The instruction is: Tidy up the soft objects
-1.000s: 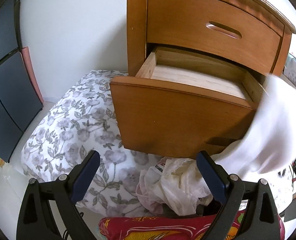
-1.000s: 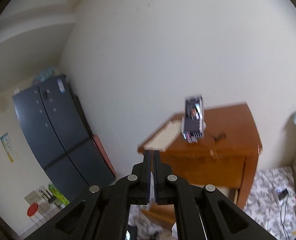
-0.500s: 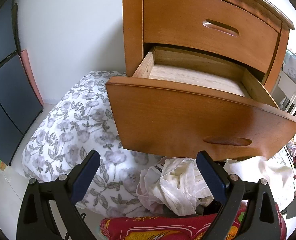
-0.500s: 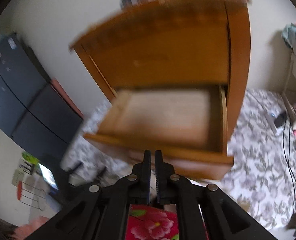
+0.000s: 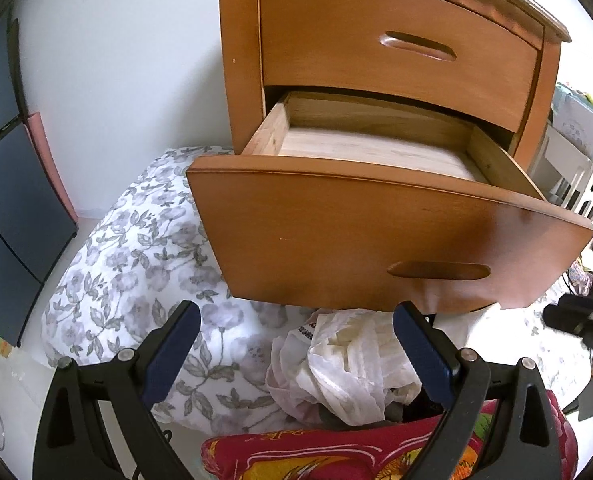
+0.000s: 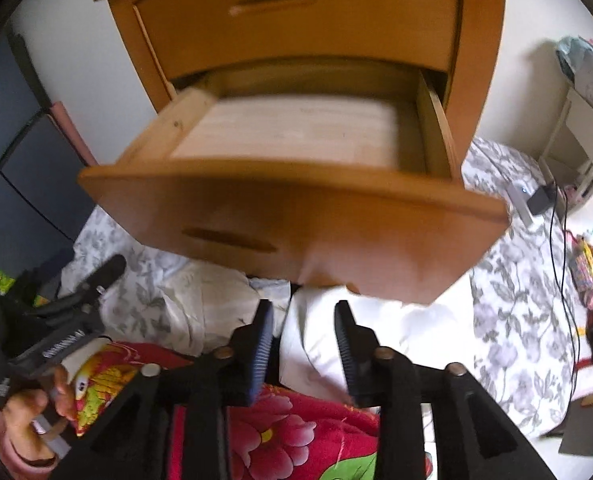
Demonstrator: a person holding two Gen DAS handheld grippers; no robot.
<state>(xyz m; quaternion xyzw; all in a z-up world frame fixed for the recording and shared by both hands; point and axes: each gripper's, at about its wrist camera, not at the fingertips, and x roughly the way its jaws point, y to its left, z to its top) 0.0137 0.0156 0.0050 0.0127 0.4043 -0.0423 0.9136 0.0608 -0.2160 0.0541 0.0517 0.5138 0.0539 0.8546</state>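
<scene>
Below the open lower drawer point(image 5: 376, 216) of the wooden nightstand point(image 5: 396, 40), our soft things lie in a heap on the floral bedding point(image 5: 136, 264). On the left, our left gripper point(image 5: 292, 344) waits with jaws wide and empty above the crumpled cream cloth point(image 5: 348, 368), probably ready to pick it. To the right, our right gripper point(image 6: 304, 316) hangs over the white cloth point(image 6: 396, 328) and the red floral blanket point(image 6: 288, 420); its jaws are opening, with nothing pressed between them. One second ago it was shut and pointed at the wall high above; now it looks down at the pile. The drawer is empty, we think it was pulled out to receive the clothes.
</scene>
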